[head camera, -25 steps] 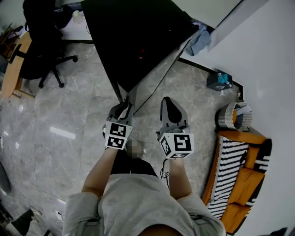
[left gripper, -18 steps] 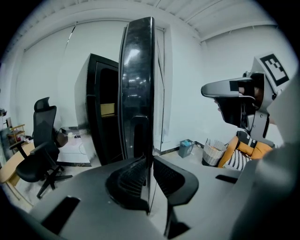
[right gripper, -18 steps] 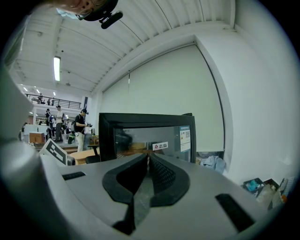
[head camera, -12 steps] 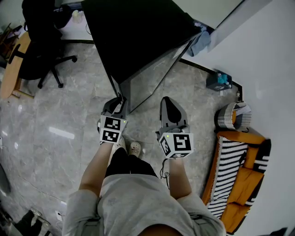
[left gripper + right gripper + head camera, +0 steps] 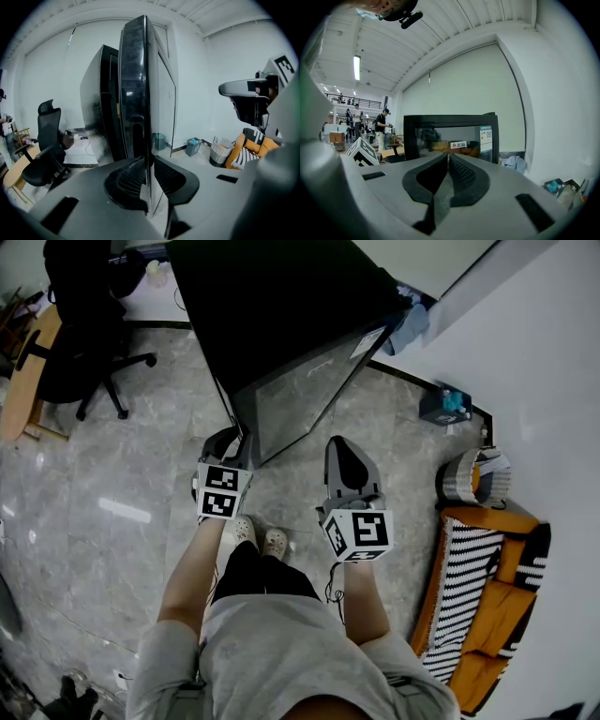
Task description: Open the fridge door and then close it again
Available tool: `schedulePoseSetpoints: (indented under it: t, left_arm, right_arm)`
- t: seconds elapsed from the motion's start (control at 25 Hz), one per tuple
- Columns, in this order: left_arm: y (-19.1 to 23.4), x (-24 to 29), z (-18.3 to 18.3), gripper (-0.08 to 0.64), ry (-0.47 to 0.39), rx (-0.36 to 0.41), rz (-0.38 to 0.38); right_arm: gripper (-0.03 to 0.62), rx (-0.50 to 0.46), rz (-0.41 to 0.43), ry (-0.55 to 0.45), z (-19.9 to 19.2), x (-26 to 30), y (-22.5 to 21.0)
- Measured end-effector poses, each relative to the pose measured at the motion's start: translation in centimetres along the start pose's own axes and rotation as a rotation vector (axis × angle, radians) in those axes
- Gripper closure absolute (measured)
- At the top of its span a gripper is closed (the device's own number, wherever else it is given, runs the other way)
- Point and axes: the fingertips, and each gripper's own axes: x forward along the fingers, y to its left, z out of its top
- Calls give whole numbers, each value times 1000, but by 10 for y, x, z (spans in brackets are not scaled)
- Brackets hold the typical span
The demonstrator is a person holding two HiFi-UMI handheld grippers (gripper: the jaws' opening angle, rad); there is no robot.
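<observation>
The black fridge (image 5: 272, 306) stands in front of me, and its glass door (image 5: 300, 395) hangs only slightly ajar. My left gripper (image 5: 234, 439) is at the door's free edge. In the left gripper view the door's edge (image 5: 136, 93) runs up between the jaws of the left gripper (image 5: 149, 164), which are shut on it. A narrow gap shows between the door and the fridge body (image 5: 101, 103). My right gripper (image 5: 345, 454) hovers to the right, in front of the door and apart from it. The right gripper (image 5: 447, 161) is shut on nothing, with the door (image 5: 450, 138) behind it.
A black office chair (image 5: 84, 352) and a wooden table (image 5: 23, 371) stand at the left. By the white wall on the right are a blue box (image 5: 445, 404), a basket (image 5: 469, 474) and an orange striped seat (image 5: 478, 596). A blue cloth (image 5: 408, 320) lies beside the fridge.
The left gripper has moved left and away from me with the door's edge in it, and the door has swung toward the fridge. The right gripper has stayed put.
</observation>
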Motion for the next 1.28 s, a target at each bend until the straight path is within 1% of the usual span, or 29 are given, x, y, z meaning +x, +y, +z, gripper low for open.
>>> schedulePoseSetpoints:
  t: [0.32,0.92,1.16,1.28]
  left_arm:
    - [20,8,3,500,8,2,14]
    - [42,20,7,495,13,-4,22]
    - [46,24,9,494,18,-12,22]
    - [45,23,9,492,15,-18,10]
  right_arm:
    - [566,-4,-3,3,0,6,2]
    - [566,-8,-9,9,-1,14,3]
    - [566,-11,-4,11,-1,16,6]
    - [567,-11,-1,10,0,18,7]
